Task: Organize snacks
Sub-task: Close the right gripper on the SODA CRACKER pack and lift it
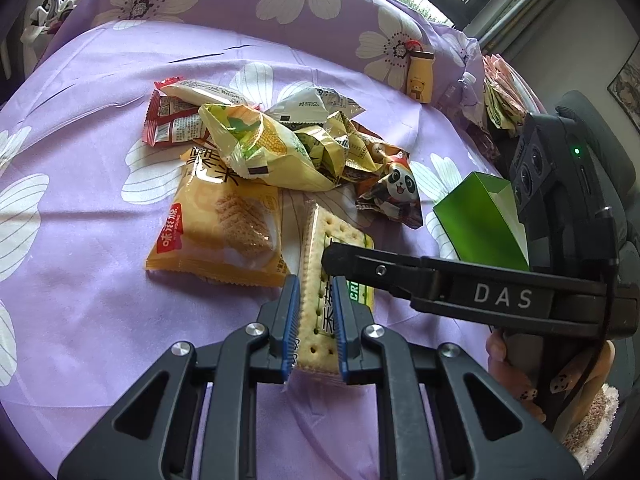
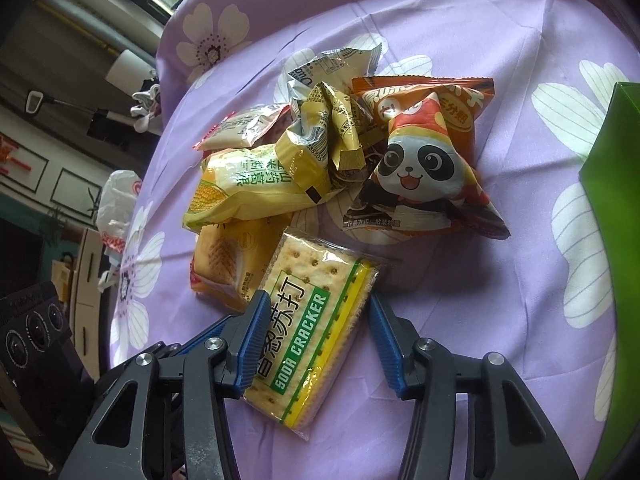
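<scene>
The left hand-held gripper (image 1: 316, 320) is clamped edgewise on the soda cracker pack (image 1: 320, 280), probably to lift it from the heap, while the right hand-held gripper (image 2: 314, 334) straddles it, only one pad touching.

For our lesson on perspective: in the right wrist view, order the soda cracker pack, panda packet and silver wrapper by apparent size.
1. soda cracker pack, though it is nearest the camera, so unsure against the next
2. panda packet
3. silver wrapper
</scene>
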A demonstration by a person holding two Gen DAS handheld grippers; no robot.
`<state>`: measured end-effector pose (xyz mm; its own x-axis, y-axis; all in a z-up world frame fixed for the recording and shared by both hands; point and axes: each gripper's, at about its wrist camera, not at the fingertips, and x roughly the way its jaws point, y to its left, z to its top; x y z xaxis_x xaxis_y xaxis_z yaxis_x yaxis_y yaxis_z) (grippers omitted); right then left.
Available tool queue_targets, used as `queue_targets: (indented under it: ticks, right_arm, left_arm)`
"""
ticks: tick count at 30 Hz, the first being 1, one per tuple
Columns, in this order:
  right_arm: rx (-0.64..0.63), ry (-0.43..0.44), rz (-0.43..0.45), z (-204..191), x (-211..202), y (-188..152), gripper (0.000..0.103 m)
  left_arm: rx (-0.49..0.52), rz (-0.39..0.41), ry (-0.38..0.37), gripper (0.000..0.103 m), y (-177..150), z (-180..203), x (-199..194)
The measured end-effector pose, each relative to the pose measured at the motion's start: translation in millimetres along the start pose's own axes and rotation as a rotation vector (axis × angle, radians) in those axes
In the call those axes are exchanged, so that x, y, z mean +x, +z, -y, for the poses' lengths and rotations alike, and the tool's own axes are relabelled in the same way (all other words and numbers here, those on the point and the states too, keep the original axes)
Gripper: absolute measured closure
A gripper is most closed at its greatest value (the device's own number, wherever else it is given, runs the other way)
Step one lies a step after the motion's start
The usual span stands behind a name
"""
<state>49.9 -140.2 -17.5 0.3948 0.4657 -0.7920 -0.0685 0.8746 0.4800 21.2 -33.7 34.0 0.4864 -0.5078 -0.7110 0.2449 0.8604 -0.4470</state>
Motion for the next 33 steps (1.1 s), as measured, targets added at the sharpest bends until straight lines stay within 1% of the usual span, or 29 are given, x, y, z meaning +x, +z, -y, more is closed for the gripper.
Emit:
queue_targets:
  ticks: [20,23,25,27,29,31,33]
  right_arm:
    - [0.021,0.064,0.019,-2,-11,-3,0.052]
    - [0.032,0.07,0.012,0,-10,-3,0.052]
    - [0.056,0.074,0.003,3,-8,-4,0.052]
    - [0.085,0.082,-0.009,8,-5,-5,0.052]
    - [0.103,0.062,-0.026,11,-2,-6,0.052]
    - [0.115,0.057,-0.026,13,1,-9,0.052]
    - [0.135,0.083,-0.026,15,2,-11,0.052]
  left_arm:
    - [0.009,0.019,-0.02,0.089,0,2,-13]
    - [0.009,0.007,-0.026,0.089,-1,2,-12]
    - [0.019,-0.006,-0.029,0.086,-1,4,-9]
    - [0.024,-0.025,-0.027,0.086,-2,4,-4]
    - [0.018,-0.048,-0.023,0.086,-4,3,2]
    - [0.03,-0.052,-0.021,0.086,-6,6,5]
    - [0.047,-0.062,-0.059,0.085,-7,10,7]
